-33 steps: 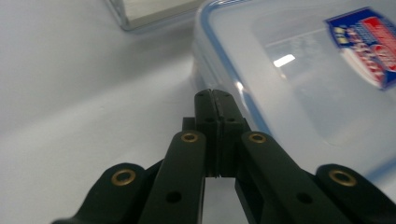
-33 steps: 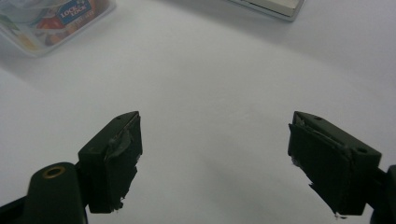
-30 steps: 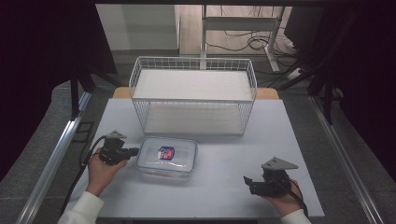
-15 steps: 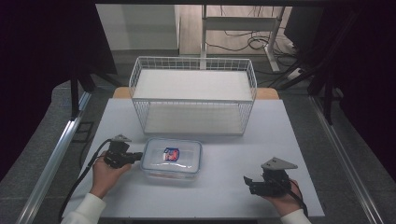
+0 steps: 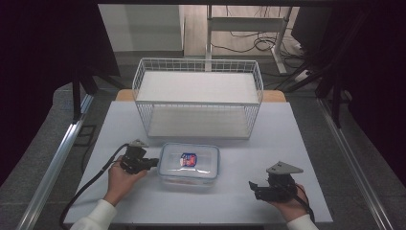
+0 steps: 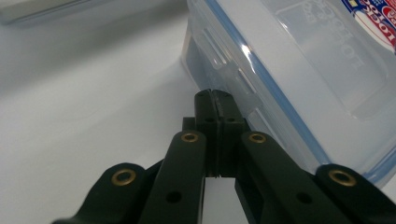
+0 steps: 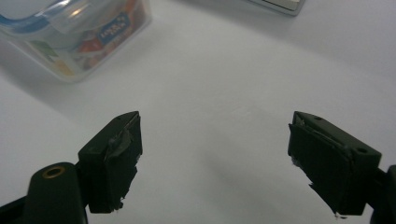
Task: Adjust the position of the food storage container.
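Observation:
A clear plastic food container (image 5: 189, 164) with a blue-sealed lid and a red-and-blue label lies on the white table (image 5: 287, 139), just in front of the wire basket. My left gripper (image 5: 154, 163) is shut with nothing between its jaws. In the left gripper view its tips (image 6: 215, 95) rest against the latch flap on the side of the container (image 6: 303, 70). My right gripper (image 5: 253, 188) sits low at the front right with its jaws open wide and empty. In the right gripper view (image 7: 212, 123) it points across bare table, with the container (image 7: 70, 37) far off at the upper left.
A white wire basket (image 5: 198, 72) with a flat white bottom stands at the back middle of the table. Metal rails run along both sides of the table. Cables trail from both grippers toward the front edge.
My left gripper has moved to the right and the container has slid to the right in front of it. The right gripper has stayed put.

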The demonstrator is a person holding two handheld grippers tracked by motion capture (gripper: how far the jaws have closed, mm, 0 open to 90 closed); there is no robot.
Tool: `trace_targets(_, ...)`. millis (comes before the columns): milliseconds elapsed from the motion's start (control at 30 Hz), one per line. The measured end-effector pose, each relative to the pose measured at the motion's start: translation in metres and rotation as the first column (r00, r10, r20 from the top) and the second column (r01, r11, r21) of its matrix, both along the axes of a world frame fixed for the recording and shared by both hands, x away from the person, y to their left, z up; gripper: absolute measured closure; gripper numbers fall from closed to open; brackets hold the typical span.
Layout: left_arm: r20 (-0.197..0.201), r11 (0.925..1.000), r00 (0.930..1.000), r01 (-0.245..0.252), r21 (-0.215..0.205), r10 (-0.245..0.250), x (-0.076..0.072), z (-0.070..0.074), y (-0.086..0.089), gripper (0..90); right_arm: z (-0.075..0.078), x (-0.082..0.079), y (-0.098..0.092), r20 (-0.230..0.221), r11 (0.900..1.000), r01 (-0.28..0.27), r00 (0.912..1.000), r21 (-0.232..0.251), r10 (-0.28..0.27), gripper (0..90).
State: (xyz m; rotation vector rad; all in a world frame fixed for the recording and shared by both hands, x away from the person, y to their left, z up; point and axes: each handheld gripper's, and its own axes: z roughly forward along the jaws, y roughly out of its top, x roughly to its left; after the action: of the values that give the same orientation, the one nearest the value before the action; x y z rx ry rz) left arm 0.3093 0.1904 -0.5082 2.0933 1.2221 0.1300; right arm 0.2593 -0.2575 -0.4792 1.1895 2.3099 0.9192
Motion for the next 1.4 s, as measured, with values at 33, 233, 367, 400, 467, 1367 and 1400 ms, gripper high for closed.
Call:
trace_targets(33,0.002,0.9999,0.9999,0.011,-0.003,-0.011,0.000,0.000,-0.006,90.0,0.000,0.000,0.000,-0.005,1.000,0.000,1.0000,-0.001,0.000,18.1)
trace_targets(233,0.003,0.9990,0.9990,0.045,-0.004,-0.045,0.002,0.001,-0.022,90.0,-0.001,0.000,0.001,-0.008,1.000,-0.001,1.0000,-0.004,0.001,18.1)
trace_targets(367,-0.001,0.9987,0.9988,0.049,-0.012,-0.049,0.001,0.001,-0.025,90.0,-0.001,0.000,0.001,-0.008,1.000,0.001,1.0000,-0.003,-0.001,18.1)
trace_targets(400,0.000,0.9988,0.9990,0.045,-0.018,-0.045,0.001,0.000,-0.026,90.0,-0.001,0.000,0.001,-0.010,1.000,0.001,0.9999,-0.004,-0.001,18.1)
trace_targets(467,-0.001,0.9988,0.9990,0.046,-0.018,-0.046,0.001,0.000,-0.026,90.0,-0.001,0.001,0.001,-0.010,1.000,0.002,1.0000,-0.003,-0.002,18.1)
trace_targets(1367,0.114,0.9908,0.9921,-0.037,-0.130,0.052,-0.030,0.032,0.014,35.4,0.007,0.000,0.004,0.051,0.986,-0.069,0.9968,0.153,0.062,17.6)
trace_targets(1400,0.112,0.9897,0.9924,-0.036,-0.138,0.051,-0.030,0.032,0.014,32.4,0.008,0.000,0.004,0.048,0.982,-0.075,0.9965,0.173,0.068,17.6)
